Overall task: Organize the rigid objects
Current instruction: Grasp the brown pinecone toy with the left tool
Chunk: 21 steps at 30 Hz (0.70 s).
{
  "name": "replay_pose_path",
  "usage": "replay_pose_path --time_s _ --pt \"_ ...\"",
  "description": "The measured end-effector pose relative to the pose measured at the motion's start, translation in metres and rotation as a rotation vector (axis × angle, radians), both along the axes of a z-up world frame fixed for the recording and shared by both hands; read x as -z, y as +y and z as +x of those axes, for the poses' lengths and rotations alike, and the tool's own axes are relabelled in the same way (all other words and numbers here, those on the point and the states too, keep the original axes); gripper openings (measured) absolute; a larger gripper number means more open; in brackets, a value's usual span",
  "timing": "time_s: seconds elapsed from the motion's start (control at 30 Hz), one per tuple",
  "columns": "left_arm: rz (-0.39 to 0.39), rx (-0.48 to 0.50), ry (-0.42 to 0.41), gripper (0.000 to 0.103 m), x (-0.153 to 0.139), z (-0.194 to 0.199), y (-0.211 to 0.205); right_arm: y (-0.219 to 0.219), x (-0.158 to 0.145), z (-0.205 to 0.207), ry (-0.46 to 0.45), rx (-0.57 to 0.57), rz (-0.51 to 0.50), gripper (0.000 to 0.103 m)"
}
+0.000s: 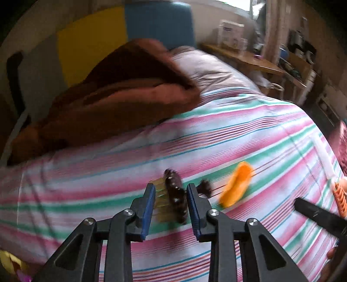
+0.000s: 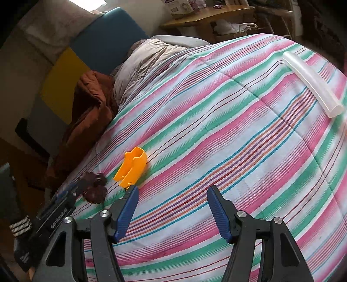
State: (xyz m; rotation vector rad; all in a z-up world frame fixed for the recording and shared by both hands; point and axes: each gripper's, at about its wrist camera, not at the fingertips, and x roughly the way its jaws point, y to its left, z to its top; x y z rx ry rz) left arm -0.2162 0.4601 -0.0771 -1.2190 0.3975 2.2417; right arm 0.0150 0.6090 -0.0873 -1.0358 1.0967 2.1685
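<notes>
Bedroom, domestic: bed (image 2: 216,134) with striped quilt, brown jacket (image 1: 112,102) heaped on it, cluttered wooden side table (image 2: 208,19), curtained window (image 1: 258,8).

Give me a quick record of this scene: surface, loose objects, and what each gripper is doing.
surface: striped bedspread
objects: brown spotted hair clip, orange plastic piece, translucent tube
left gripper: jaws either side of the hair clip, contact unclear through blur
right gripper: open, empty, above the bedspread
backdrop: brown jacket
</notes>
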Motion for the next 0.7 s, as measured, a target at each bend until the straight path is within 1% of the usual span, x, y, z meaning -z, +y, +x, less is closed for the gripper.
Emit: replay_pose_path --time_s 0.03,0.1,0.17,0.23,0.33,0.37,0.43,0.47,0.5,0.6,0.63,0.7 --pt "0.01 -0.018 -0.014 0.03 0.002 -0.002 -0.009 0.0 0.0 0.001 0.0 0.002 -0.002 0.066" --pt "0.075 -0.059 -0.047 0.031 0.004 -0.006 -0.03 0.0 0.001 0.002 -0.003 0.003 -0.004 0.066" --pt "0.103 -0.093 -0.06 0.031 0.004 -0.006 -0.045 0.0 0.003 0.002 -0.008 0.002 -0.008 0.066" --pt "0.106 -0.136 -0.061 0.031 0.005 -0.005 -0.056 -0.001 0.004 0.002 -0.009 -0.002 -0.012 0.066" --pt "0.099 -0.199 -0.092 0.033 0.012 -0.01 -0.072 -0.002 0.006 0.001 -0.012 -0.01 -0.022 0.066" --pt "0.094 -0.231 -0.089 0.036 0.014 -0.011 -0.079 -0.002 0.006 0.001 -0.014 -0.011 -0.024 0.066" --pt "0.099 -0.265 -0.083 0.036 0.015 -0.011 -0.091 -0.002 0.007 0.001 -0.015 -0.01 -0.024 0.066" --pt "0.115 -0.278 -0.07 0.037 0.015 -0.008 -0.097 -0.002 0.007 0.001 -0.015 -0.008 -0.024 0.066" --pt "0.133 -0.277 -0.048 0.041 0.013 -0.004 -0.101 -0.002 0.007 0.001 -0.014 -0.007 -0.026 0.066" --pt "0.148 -0.221 0.007 0.046 0.007 0.006 -0.097 -0.003 0.007 0.0 -0.014 -0.009 -0.029 0.068" --pt "0.135 -0.177 0.025 0.047 0.006 0.01 -0.09 -0.004 0.008 -0.001 -0.014 -0.014 -0.031 0.068" --pt "0.1 -0.121 0.046 0.047 0.004 0.014 -0.074 -0.005 0.008 -0.001 -0.012 -0.021 -0.039 0.068"
